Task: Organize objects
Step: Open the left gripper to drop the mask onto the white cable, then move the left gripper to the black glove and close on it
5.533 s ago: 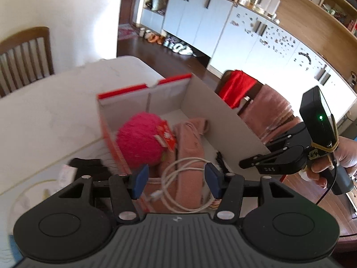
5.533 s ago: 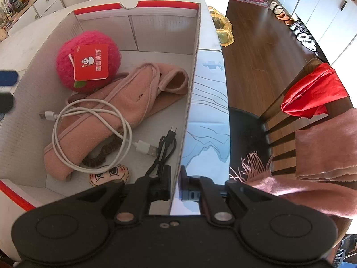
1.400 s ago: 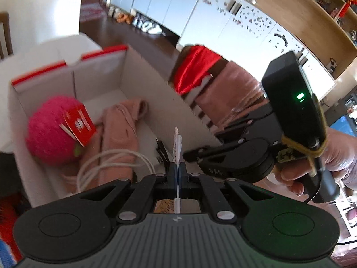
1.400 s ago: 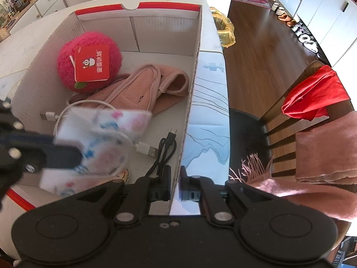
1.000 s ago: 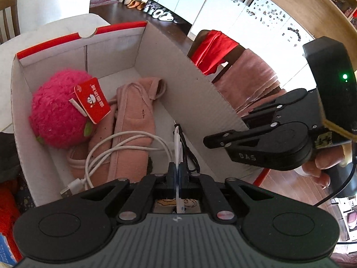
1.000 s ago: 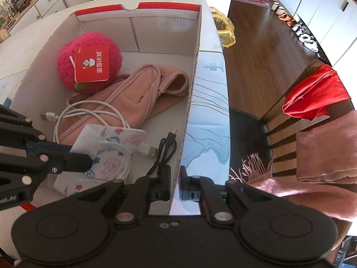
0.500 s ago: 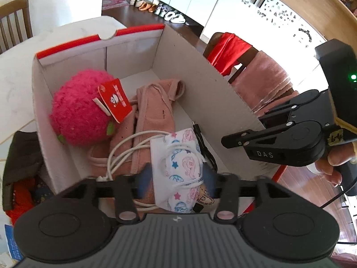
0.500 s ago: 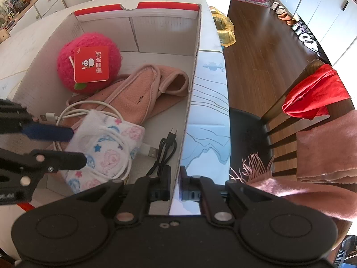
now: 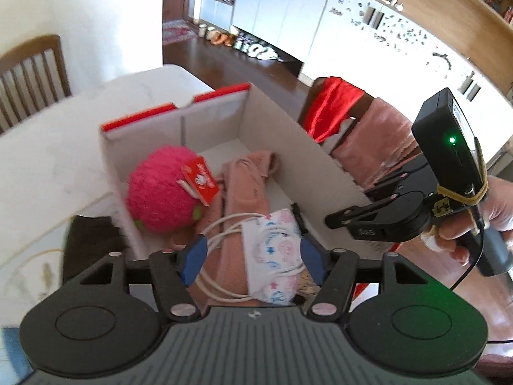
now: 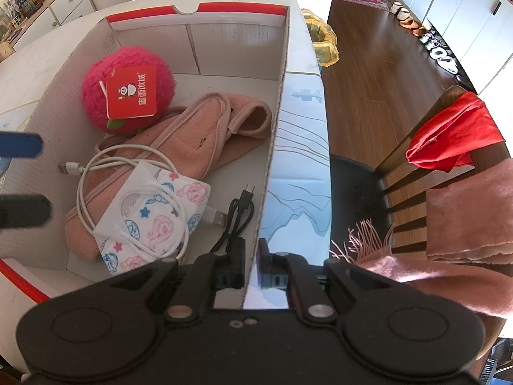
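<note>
With the mask (image 10: 154, 211) lying in the box (image 10: 279, 102), my left claw (image 9: 253, 258) was opening, empty, while dark items (image 9: 89, 240) waited outside.

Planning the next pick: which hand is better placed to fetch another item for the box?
Left. The left gripper is empty, jaws opening above the mask lying in the box. The right gripper is shut on the box wall, steadying it.
</note>
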`<state>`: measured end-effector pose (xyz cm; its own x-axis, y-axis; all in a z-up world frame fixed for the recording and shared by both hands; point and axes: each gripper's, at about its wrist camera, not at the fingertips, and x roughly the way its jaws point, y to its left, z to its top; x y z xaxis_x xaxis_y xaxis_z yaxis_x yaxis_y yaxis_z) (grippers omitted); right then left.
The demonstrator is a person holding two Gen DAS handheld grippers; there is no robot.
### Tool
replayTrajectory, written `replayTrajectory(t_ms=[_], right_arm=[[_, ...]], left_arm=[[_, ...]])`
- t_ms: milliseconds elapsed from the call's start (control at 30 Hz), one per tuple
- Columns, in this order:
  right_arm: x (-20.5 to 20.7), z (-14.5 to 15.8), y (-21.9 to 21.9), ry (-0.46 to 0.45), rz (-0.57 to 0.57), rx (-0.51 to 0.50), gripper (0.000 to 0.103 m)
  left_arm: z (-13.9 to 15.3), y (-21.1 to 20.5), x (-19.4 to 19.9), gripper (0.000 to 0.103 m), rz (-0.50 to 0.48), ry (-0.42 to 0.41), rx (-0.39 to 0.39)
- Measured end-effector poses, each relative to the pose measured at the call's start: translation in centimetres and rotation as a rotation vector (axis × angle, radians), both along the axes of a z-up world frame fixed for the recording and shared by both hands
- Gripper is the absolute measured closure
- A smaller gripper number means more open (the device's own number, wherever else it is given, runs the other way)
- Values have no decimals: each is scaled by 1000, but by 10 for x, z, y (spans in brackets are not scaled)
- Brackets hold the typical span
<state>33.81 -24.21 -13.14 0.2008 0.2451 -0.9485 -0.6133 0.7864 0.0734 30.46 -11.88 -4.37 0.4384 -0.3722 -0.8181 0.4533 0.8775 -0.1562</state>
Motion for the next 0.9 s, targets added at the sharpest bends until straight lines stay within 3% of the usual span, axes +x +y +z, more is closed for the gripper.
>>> replayTrajectory(t_ms=[500, 567, 767, 900], right_arm=[[1, -3, 1, 1, 0, 1, 97], [1, -3, 2, 2, 0, -1, 97], [2, -3, -2, 0, -5, 3, 97], [2, -2, -5, 0, -4, 2, 97]], left_arm=[[25, 47, -7, 23, 123, -75, 49], [25, 54, -6, 18, 141, -78, 56], [18, 82, 3, 17, 204, -67, 81], [8, 97, 11, 17, 225, -85, 145]])
